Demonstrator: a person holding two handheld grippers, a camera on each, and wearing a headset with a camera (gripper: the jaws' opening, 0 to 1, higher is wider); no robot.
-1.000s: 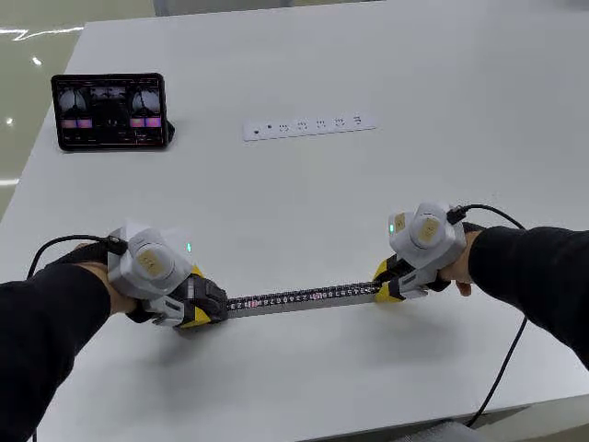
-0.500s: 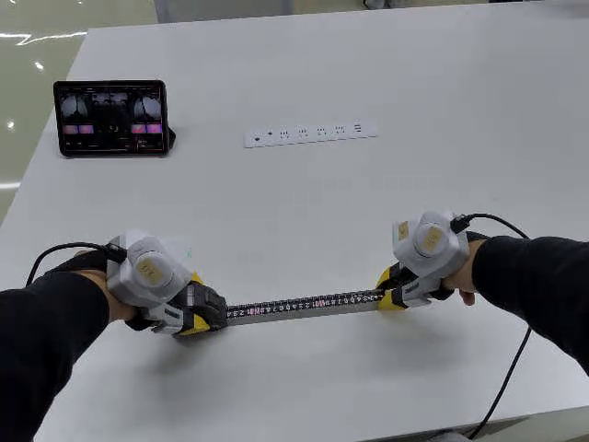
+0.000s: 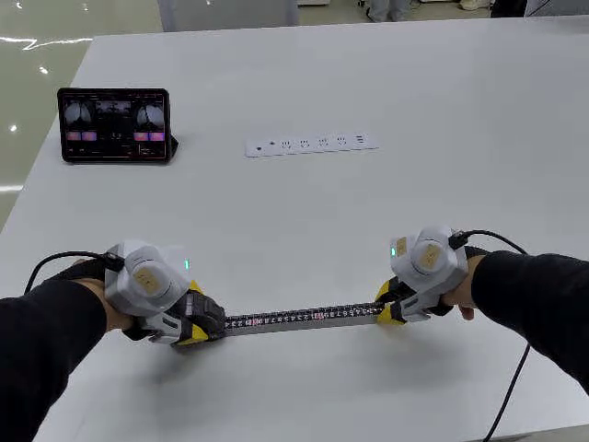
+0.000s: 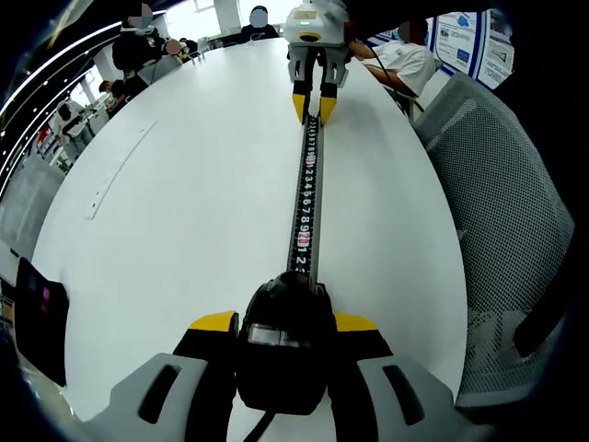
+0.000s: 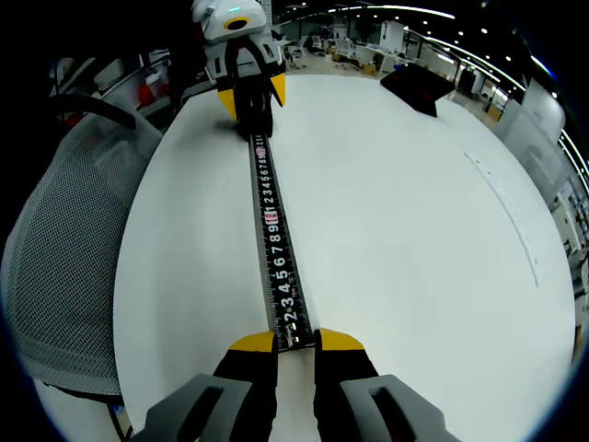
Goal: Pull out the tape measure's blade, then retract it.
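Note:
A black tape measure case (image 3: pixel 206 316) lies low on the white table (image 3: pixel 304 221) at my left, and my left gripper (image 3: pixel 199 319) is shut on it. In the left gripper view the case (image 4: pixel 285 345) sits between the yellow-tipped fingers (image 4: pixel 213 322). The numbered blade (image 3: pixel 304 319) runs flat along the table to my right gripper (image 3: pixel 385 309), which is shut on the blade's end. In the right gripper view the blade (image 5: pixel 274 230) starts between the yellow fingertips (image 5: pixel 337 339) of my right gripper (image 5: pixel 293 341) and leads to the case (image 5: pixel 250 103).
A tablet (image 3: pixel 115 124) with a lit screen stands at the back left. A white power strip (image 3: pixel 311 144) lies at mid table. A cable (image 3: pixel 513 368) trails off the near edge. A grey mesh chair (image 4: pixel 502 230) stands beside the table.
The head camera has tilted, so the whole picture sits lower. The two grippers hold about the same spacing, and the drawn-out blade looks the same length.

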